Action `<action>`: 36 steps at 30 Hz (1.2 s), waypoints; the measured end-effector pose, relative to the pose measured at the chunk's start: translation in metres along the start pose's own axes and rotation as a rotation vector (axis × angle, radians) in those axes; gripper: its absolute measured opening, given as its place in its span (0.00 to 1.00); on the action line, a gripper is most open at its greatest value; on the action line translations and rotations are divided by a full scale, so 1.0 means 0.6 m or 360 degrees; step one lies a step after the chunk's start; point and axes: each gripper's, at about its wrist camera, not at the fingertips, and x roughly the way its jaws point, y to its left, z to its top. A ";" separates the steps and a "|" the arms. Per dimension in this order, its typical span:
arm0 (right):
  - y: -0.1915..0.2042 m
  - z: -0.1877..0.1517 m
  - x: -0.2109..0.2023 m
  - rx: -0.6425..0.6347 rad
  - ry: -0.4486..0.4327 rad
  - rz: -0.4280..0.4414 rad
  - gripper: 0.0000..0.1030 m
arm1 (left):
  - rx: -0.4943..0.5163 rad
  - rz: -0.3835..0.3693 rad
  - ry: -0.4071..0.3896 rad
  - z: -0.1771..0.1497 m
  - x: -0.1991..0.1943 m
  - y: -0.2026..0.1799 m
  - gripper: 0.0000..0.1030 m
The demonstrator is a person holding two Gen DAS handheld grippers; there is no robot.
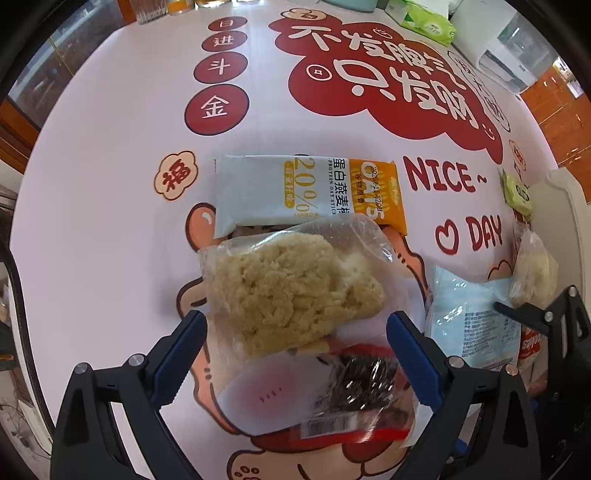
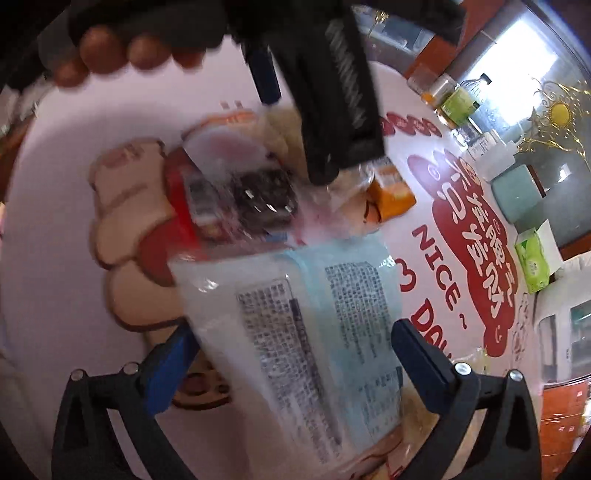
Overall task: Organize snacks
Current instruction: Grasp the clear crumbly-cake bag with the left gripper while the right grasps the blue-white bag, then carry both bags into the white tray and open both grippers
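A clear bag with a beige crumbly cake point(image 1: 288, 288) lies on the printed tablecloth, overlapping a white and orange oat bar packet point(image 1: 306, 192) behind it and a clear packet with a dark snack and red edge point(image 1: 332, 395) in front. My left gripper point(image 1: 295, 350) is open, its blue fingers on either side of these packets. A light blue packet point(image 2: 306, 332) with printed text lies between the fingers of my right gripper point(image 2: 291, 354), which stands open around it. The blue packet also shows in the left wrist view point(image 1: 472, 321). The dark snack packet point(image 2: 240, 195) shows blurred beyond it.
A second beige cake bag point(image 1: 535, 269) and a small green packet point(image 1: 517, 192) lie at the right by a white edge. A green tissue pack point(image 1: 424, 22), glasses, bottles point(image 2: 458, 103) and a teal box point(image 2: 517, 192) stand at the table's far side.
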 end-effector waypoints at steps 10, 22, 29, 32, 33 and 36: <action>-0.037 0.018 0.032 0.0180 0.0062 0.0165 1.00 | -0.0020 -0.0055 0.0002 0.034 0.025 0.002 0.94; -0.006 0.045 0.014 0.0067 0.0065 0.0022 0.52 | 0.0104 -0.0061 -0.0212 0.031 -0.017 -0.013 0.33; -0.042 0.040 -0.029 0.0389 -0.0046 0.0031 0.32 | 0.0114 -0.0049 -0.0343 -0.004 -0.072 -0.005 0.11; -0.060 0.035 -0.061 0.0540 -0.0132 0.0066 0.30 | 0.0143 -0.0045 -0.0417 -0.026 -0.113 -0.002 0.10; -0.065 0.033 -0.076 0.0596 -0.0169 0.0070 0.30 | 0.0159 -0.0043 -0.0446 -0.032 -0.125 -0.006 0.10; -0.069 0.023 -0.108 0.0723 -0.0241 0.0082 0.29 | 0.0174 -0.0045 -0.0503 -0.046 -0.159 -0.018 0.10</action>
